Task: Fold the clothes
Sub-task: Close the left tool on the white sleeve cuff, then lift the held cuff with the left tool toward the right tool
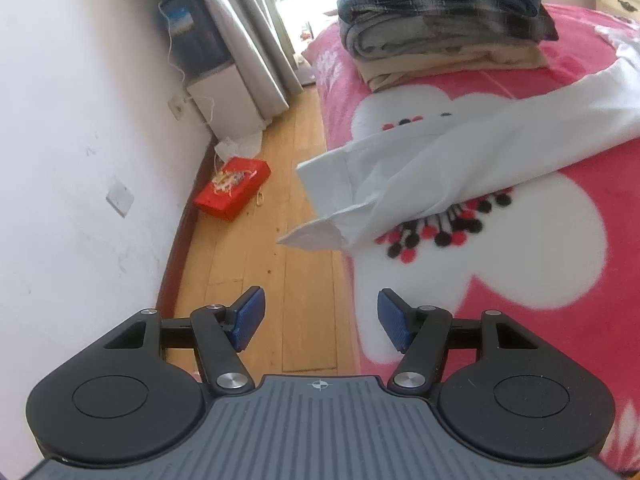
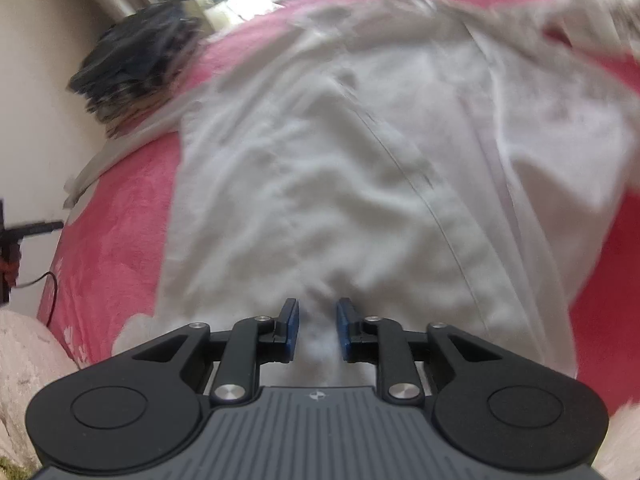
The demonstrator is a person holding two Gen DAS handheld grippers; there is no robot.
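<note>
A white shirt lies spread on a pink flowered blanket (image 1: 520,240). In the left wrist view its sleeve (image 1: 420,168) reaches to the bed's left edge, the cuff (image 1: 320,232) hanging over the floor. My left gripper (image 1: 320,318) is open and empty, short of the cuff, above the bed edge. In the right wrist view the shirt body (image 2: 340,168) fills the frame, blurred. My right gripper (image 2: 318,328) sits at the shirt's near hem with its jaws narrowly apart and white cloth between them; a grip is not certain.
A stack of folded clothes (image 1: 440,20) stands at the far end of the bed, also in the right wrist view (image 2: 136,60). A wooden floor (image 1: 272,240), a red box (image 1: 232,188) and a white wall (image 1: 80,160) lie left of the bed.
</note>
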